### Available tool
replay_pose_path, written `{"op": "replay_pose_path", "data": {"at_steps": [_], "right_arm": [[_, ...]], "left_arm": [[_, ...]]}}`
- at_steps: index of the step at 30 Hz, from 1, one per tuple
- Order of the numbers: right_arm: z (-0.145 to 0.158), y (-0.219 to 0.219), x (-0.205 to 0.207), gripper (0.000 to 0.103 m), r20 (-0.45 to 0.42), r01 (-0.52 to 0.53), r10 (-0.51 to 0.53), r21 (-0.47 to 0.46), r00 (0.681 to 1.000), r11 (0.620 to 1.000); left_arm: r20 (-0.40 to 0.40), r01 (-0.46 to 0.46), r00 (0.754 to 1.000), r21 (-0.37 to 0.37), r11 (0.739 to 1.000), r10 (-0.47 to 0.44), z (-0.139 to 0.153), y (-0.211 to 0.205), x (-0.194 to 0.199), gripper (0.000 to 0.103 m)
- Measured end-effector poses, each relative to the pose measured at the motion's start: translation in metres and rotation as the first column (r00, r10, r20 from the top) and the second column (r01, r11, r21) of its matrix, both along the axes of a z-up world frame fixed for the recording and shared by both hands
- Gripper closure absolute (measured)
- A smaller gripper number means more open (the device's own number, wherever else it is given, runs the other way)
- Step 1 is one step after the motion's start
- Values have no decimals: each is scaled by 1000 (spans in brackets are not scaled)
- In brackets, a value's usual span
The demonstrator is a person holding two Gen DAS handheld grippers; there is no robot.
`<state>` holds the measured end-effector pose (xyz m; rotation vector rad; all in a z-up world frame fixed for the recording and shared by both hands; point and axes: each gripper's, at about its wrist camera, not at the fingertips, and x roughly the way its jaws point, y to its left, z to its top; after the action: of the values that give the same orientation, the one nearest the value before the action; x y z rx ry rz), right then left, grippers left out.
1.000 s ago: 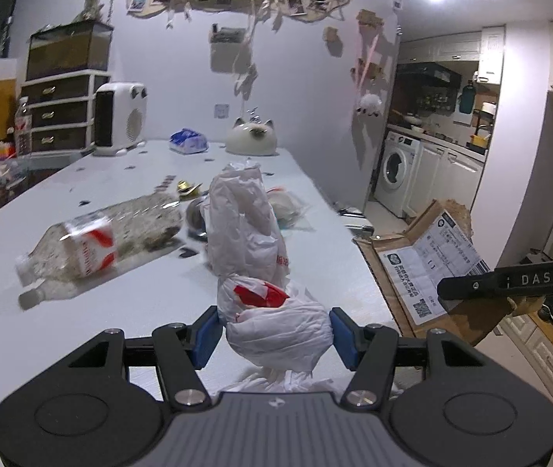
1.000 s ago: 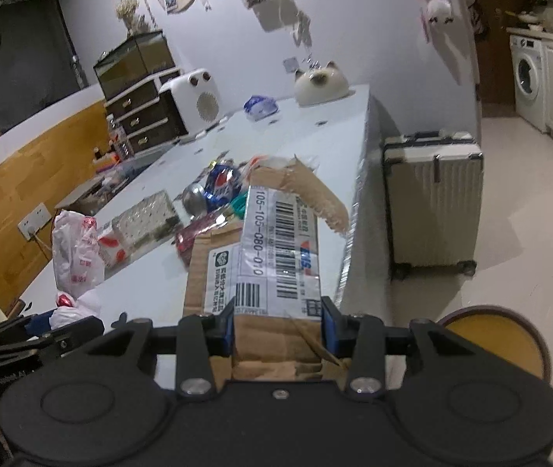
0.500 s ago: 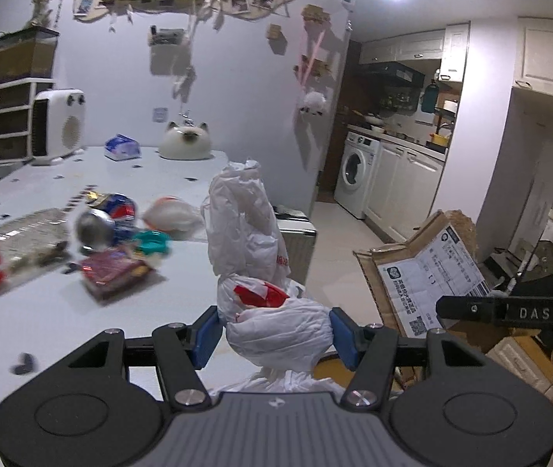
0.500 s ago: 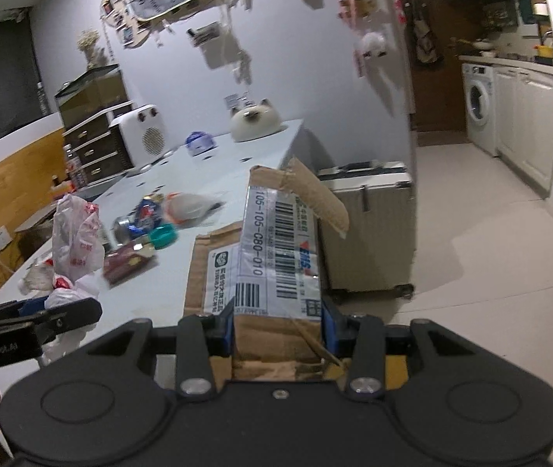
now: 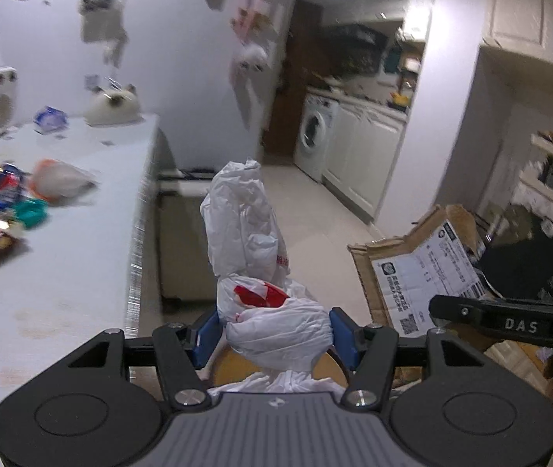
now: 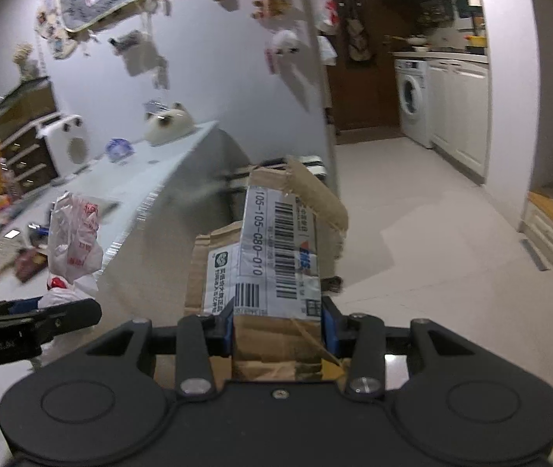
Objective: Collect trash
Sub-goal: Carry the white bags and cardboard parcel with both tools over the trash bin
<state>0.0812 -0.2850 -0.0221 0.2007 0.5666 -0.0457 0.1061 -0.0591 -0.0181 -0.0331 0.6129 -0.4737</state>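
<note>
On the white table, toward its left end, a heap of small litter is seen lying loose: wrappers, a teal piece and a pale bag. Just past the table's right edge, over the floor, a knotted white plastic bag is pinched at its tied bulge by the blue pads of the left gripper. Its upper part stands upright above the pads. Farther right of the table, a flattened cardboard box bearing printed shipping labels is clamped between the pads of the right gripper and is held clear of the tiled floor. A suitcase is seen standing beside the table's end.
</note>
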Motion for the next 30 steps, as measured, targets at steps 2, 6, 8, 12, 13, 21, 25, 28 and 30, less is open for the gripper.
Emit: {"op": "replay_pose_path", "data": {"at_steps": [2,6,8,12,13,21,25,28,30], "right_arm": [[-11,-9,4,60,-20,28,-28,-1,999,1000],[-30,-21,17,60,-69,66,-66,-7,995,998],[-39,-23,26,60,-90,77,-78,-13,993,997],[-60,-26,48,60,-126,64,-67,-20,990,998],[-65,-26,52,60,-132,59,-60,-17,989,998],[-120,-26,103,60,-268,45,-44,-4,962,999],[-139,-26,121,60,-308,24,-20,10,951,1000],[-149,-26,135,60,-326,19,-8,30,945,999],[-153,-28,140,60,-332,25,-11,37,943,999]], "left_arm": [[-37,34,999,20,999,-33,-9,-14,13,43],[-116,103,989,66,993,-95,-26,-41,42,43],[-166,139,978,73,988,-125,-38,-53,60,43],[-251,183,955,84,979,-157,-66,-70,93,43],[-272,191,948,80,978,-163,-73,-74,100,43],[-403,195,903,72,978,-151,-126,-93,143,43],[-452,182,884,105,978,-116,-147,-95,158,42],[-454,169,886,125,978,-96,-156,-97,168,38],[-450,149,890,143,978,-69,-159,-97,172,26]]}}
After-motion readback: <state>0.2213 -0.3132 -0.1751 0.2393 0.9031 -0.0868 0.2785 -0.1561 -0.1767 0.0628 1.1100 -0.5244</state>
